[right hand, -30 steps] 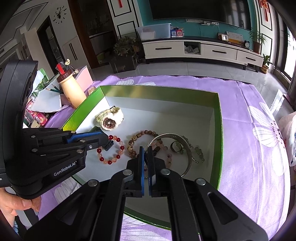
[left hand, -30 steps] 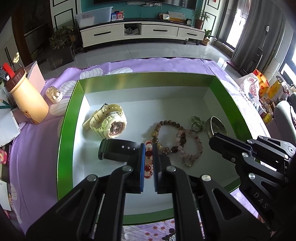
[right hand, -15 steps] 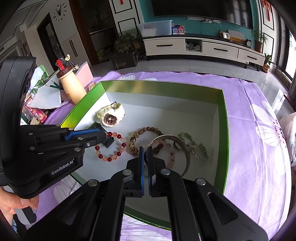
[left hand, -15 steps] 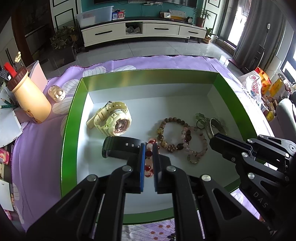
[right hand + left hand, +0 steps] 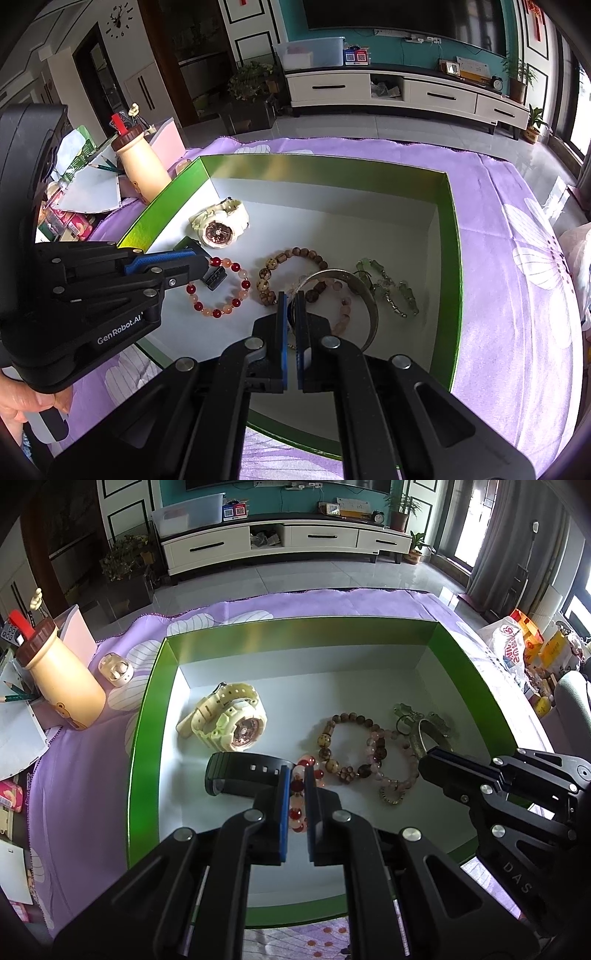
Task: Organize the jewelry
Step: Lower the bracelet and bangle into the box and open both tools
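Observation:
A green box [image 5: 147, 716] with a white floor holds a cream watch [image 5: 229, 720], a black watch [image 5: 240, 777], a red and pink bead bracelet [image 5: 218, 291], a brown bead bracelet [image 5: 343, 746], a pink bead bracelet [image 5: 399, 771], a silver bangle [image 5: 365, 295] and a green stone chain [image 5: 391, 288]. My left gripper [image 5: 296, 775] is nearly shut on the black watch's strap, over the red bracelet. My right gripper [image 5: 291, 299] is shut on the silver bangle's rim.
The box stands on a purple flowered cloth [image 5: 517, 280]. A cream bottle-shaped pen holder [image 5: 62, 679], a small earbud case [image 5: 116, 670] and papers [image 5: 18, 731] lie left of the box. Snack bags [image 5: 517, 646] lie beyond the table's right edge.
Both grippers have drawn back toward the near side and risen a little. The black watch and the silver bangle have come along with them.

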Available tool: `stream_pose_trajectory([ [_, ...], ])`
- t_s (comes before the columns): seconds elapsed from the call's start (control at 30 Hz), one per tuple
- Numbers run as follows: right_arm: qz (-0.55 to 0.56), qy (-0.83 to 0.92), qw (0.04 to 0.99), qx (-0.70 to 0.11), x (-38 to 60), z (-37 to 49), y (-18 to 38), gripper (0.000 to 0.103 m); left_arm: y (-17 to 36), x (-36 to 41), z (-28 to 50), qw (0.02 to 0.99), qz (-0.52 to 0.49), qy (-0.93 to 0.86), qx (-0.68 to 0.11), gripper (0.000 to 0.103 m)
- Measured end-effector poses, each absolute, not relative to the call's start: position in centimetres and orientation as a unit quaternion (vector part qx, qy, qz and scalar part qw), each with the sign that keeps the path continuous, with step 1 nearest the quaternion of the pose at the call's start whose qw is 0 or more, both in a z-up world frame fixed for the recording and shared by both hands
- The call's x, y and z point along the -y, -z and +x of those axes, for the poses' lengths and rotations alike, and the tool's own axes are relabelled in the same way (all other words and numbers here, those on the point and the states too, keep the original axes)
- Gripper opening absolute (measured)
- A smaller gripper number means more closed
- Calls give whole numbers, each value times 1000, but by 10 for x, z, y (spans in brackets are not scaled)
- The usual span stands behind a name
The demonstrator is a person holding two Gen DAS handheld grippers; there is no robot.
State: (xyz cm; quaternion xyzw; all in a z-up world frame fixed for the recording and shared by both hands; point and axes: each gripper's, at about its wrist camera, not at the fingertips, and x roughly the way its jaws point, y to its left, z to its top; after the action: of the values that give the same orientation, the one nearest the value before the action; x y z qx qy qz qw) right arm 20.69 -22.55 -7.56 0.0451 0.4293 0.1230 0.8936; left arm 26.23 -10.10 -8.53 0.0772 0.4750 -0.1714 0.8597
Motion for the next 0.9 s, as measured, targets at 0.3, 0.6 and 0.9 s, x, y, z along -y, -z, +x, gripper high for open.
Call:
stream_pose_trajectory([
  [0.3,45,-122,893,-431,226,209,76,3,85,102,264,860,83,168,-475,7],
  [0.6,47,-119,889,-439,225,210,78,4,85,102,264,857,87,166,-480,8],
  [0.9,52,-117,896,-426,227,202,59,11,70,98,259,864,82,161,-469,43],
])
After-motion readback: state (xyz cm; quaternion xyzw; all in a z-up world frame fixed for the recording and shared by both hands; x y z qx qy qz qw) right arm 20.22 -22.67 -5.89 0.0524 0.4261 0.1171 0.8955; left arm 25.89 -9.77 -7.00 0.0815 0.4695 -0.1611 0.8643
